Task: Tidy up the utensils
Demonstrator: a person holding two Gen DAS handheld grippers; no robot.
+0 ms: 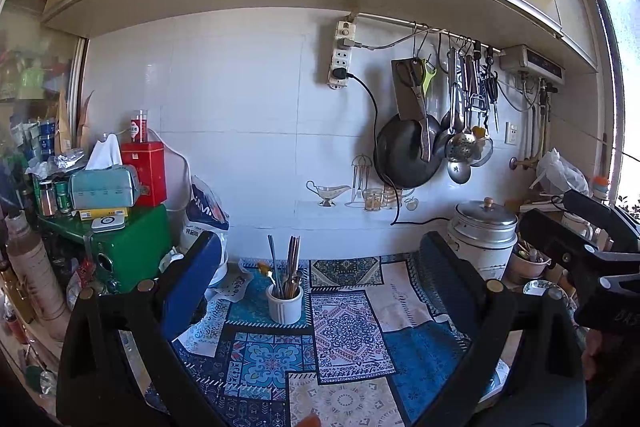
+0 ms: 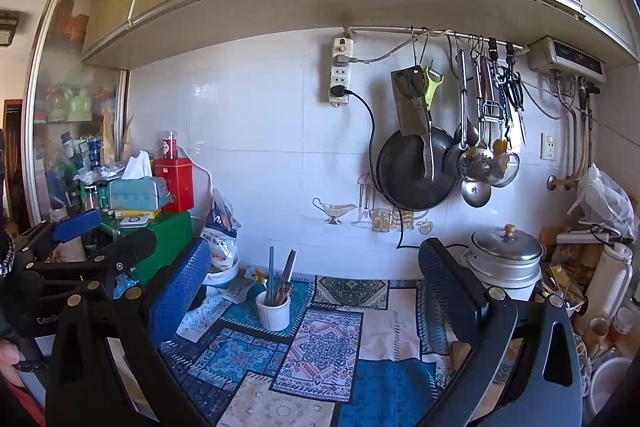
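Note:
A white ribbed holder stands on the patterned mat near the wall, with chopsticks and other utensils upright in it. It also shows in the right wrist view, with its chopsticks. My left gripper is open and empty, held above the mat in front of the holder. My right gripper is open and empty, to the right of the holder. Each gripper shows at the edge of the other's view.
A rice cooker stands at the back right. A wok, cleaver and ladles hang on a wall rail. A green box with a tissue pack and red tin stands at the left, a food bag beside it. Bowls and cups crowd the right edge.

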